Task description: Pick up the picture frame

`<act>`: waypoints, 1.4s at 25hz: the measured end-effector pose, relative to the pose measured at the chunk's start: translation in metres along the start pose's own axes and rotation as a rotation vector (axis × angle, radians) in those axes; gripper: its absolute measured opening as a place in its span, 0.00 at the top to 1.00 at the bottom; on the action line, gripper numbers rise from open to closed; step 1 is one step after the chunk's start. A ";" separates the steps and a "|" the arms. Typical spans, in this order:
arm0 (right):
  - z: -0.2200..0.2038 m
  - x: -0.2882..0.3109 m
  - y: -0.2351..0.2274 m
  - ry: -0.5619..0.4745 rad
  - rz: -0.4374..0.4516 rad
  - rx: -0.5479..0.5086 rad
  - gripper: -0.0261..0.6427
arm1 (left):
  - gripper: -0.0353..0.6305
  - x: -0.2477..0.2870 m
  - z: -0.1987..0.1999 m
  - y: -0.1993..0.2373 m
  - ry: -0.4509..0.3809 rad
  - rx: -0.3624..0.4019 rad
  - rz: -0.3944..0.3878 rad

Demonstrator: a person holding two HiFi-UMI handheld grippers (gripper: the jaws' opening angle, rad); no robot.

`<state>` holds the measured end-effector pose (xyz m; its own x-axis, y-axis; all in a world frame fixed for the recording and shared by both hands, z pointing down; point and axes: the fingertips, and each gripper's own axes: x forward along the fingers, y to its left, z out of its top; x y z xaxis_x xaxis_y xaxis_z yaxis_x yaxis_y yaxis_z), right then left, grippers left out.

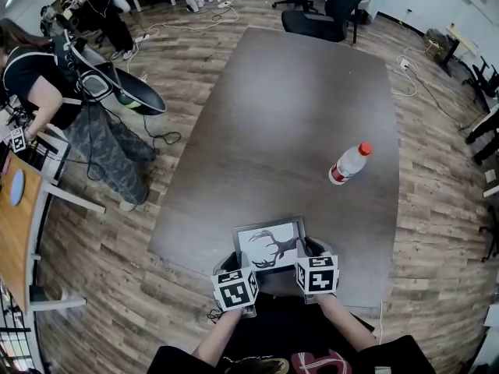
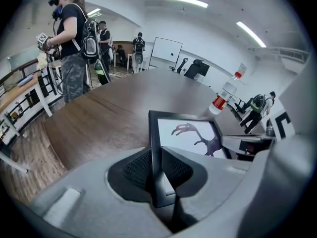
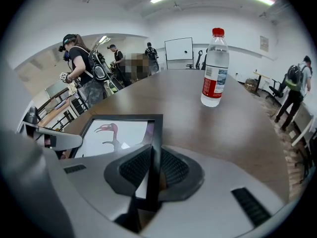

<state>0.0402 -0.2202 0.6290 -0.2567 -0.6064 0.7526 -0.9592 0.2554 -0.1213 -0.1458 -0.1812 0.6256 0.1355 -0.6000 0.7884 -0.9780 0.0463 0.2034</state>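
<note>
A black picture frame (image 1: 270, 245) with a white print of a dark antlered animal is held above the near edge of the brown table (image 1: 296, 123). My left gripper (image 1: 240, 265) is shut on the frame's left edge (image 2: 154, 152); the dark ribbed pads (image 2: 138, 168) press both faces. My right gripper (image 1: 306, 257) is shut on the frame's right edge (image 3: 156, 148), with pads (image 3: 173, 168) on either side. The picture (image 3: 116, 135) shows between the two grippers in both gripper views.
A plastic water bottle (image 1: 348, 164) with a red cap and red label stands on the table beyond the frame, to the right (image 3: 215, 68). A person (image 1: 54, 92) with a backpack stands left of the table. Office chairs (image 1: 331, 10) are at the far end.
</note>
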 end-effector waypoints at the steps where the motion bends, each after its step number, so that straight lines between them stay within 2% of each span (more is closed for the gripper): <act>1: 0.002 -0.002 -0.001 -0.006 -0.003 0.002 0.85 | 0.84 -0.001 0.002 -0.002 -0.008 0.006 -0.004; 6: 0.010 -0.013 -0.001 -0.064 -0.009 -0.011 0.86 | 0.84 -0.007 0.007 -0.004 -0.041 0.004 -0.017; 11: 0.016 -0.024 -0.002 -0.112 -0.018 0.003 0.85 | 0.84 -0.018 0.019 -0.011 -0.118 0.069 -0.019; 35: 0.049 -0.077 -0.022 -0.283 -0.066 0.000 0.86 | 0.84 -0.051 0.052 -0.049 -0.274 0.113 -0.082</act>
<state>0.0753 -0.2159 0.5423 -0.2166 -0.8075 0.5486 -0.9749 0.2086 -0.0779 -0.1134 -0.1941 0.5451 0.1823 -0.7916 0.5832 -0.9791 -0.0916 0.1817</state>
